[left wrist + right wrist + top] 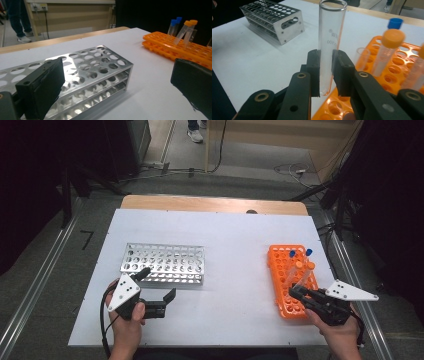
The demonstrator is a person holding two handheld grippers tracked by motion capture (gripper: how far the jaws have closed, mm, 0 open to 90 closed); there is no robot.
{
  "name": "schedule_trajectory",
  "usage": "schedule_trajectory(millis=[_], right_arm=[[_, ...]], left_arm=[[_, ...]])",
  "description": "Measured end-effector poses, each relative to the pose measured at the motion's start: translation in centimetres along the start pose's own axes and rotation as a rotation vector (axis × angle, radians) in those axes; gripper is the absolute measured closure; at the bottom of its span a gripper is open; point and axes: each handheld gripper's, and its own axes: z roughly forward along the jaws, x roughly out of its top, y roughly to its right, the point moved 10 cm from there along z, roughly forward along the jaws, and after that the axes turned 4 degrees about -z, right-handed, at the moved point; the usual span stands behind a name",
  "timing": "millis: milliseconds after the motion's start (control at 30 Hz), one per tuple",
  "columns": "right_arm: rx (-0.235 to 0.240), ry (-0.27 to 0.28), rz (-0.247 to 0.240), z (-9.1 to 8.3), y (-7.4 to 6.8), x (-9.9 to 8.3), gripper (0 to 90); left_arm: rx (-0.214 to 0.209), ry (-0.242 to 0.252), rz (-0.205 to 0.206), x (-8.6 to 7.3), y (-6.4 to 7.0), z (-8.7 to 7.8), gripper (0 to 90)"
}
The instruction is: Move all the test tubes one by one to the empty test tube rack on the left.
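Your right gripper (326,75) is clamped on a clear glass test tube (331,37), both black jaws pressing its lower part, with the rounded bottom hanging just below the pads and over the near edge of the orange rack (392,65). The tube stands upright, its open mouth at the top, at the near end of that rack on the right side of the bench (225,235).

Treat it as light, stiff and brittle: thin glass (smooth and likely slippery against the pads) that will not give before it cracks. Squeeze only enough to stop it sliding, and keep it upright so it cannot pivot between the jaws. Holding it low leaves a long length above the gripper, so a knock near the mouth would lever hard against the grip; a hold nearer the middle would steady it better. Mind the capped tubes close by, the orange-capped tube (387,50) and the blue-capped tube (395,23), when you lift clear.

Your left gripper (156,296) has its jaws wide apart and holds nothing, resting just in front of the metal rack (164,264), whose holes all look vacant.
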Motion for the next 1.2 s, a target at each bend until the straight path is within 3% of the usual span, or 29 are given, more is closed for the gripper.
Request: schedule_trajectory(millis=[233,800,867,1067,1100,1133,1200], right_arm=[[0.052,-0.019,-0.04,2.3,-2.2,1.5,73.9],[0.193,-0.027,-0.088,6.9,-6.2,4.5,73.9],[0.203,-0.03,-0.098,7.4,-6.6,4.7,73.9],[0.232,-0.022,-0.096,8.2,-7.6,4.8,74.0],[0.246,-0.027,-0.095,8.6,-8.1,4.7,74.0],[0.248,-0.037,-0.104,8.8,-8.3,4.5,74.0],[0.262,-0.039,-0.111,9.0,-8.9,4.4,74.0]], left_arm=[[-0.018,-0.011,-0.017,1.1,1.2,0.7,0.0],[-0.177,-0.049,-0.01,3.0,5.2,3.8,7.0],[-0.213,-0.062,-0.007,3.5,6.1,4.5,7.2],[-0.221,-0.07,-0.011,4.0,7.6,5.6,22.0],[-0.25,-0.08,-0.01,3.9,8.5,6.1,25.6],[-0.25,-0.08,-0.01,3.9,8.5,6.1,28.5],[-0.307,-0.098,0.002,3.8,10.0,6.7,34.6]])
